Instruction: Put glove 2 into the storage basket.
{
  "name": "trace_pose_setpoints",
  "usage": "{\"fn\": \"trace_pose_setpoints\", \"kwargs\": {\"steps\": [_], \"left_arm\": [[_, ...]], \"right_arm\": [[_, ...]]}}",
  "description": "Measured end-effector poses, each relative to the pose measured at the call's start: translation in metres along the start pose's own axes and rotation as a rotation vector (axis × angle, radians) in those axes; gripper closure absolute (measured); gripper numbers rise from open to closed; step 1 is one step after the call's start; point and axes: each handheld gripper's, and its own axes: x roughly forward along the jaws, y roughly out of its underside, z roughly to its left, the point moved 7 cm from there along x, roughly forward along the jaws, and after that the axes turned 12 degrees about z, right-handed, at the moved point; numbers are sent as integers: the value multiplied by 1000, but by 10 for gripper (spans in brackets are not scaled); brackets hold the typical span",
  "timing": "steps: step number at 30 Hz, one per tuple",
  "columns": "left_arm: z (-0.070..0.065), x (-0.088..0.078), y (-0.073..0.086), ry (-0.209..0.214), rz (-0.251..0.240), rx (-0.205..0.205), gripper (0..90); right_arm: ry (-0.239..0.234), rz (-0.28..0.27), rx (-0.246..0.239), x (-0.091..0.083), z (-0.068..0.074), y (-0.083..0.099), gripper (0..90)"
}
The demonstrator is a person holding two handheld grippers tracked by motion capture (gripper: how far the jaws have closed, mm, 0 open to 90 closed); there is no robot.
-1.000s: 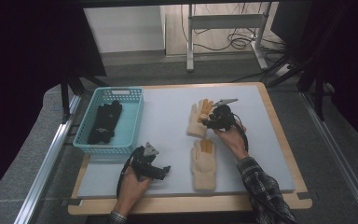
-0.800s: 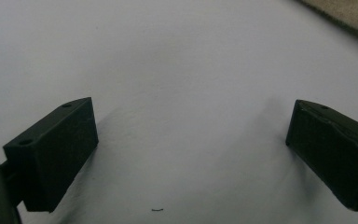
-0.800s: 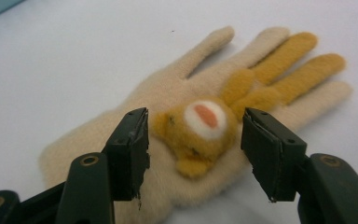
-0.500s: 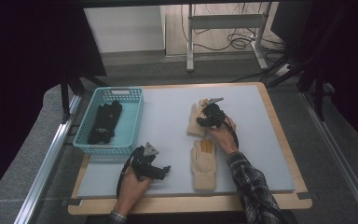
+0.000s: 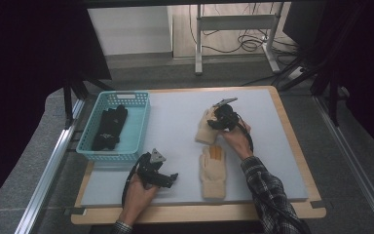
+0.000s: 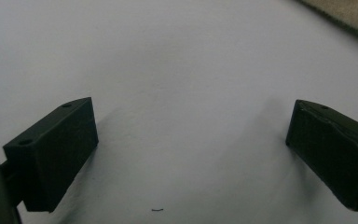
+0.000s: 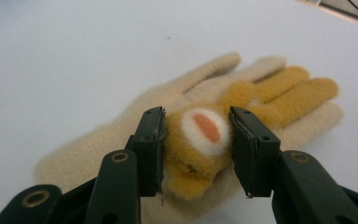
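Right gripper (image 7: 196, 140), upper centre of the high view, has its jaws just closing, pads pressing both sides of the yellow patch on the far glove (image 7: 200, 135), which lies flat on the desk (image 5: 175, 122). Left gripper (image 6: 191, 144), lower left, rests with jaws wide apart over bare desk

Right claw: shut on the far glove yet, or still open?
Shut on it. The right claw has just been closing, and both pads press the orange patch of the far glove, which lies flat on the white mat.
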Motion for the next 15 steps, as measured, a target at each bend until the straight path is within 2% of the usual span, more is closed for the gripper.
{"fn": "trace_pose_setpoints", "kwargs": {"steps": [6,15], "left_arm": [[0,0,0,0,-1,0,24],[0,0,0,0,-2,-1,24]], "right_arm": [[-20,-27,-32,-20,6,-5,559],[-97,-80,-73,-57,21,-4,558]]}}
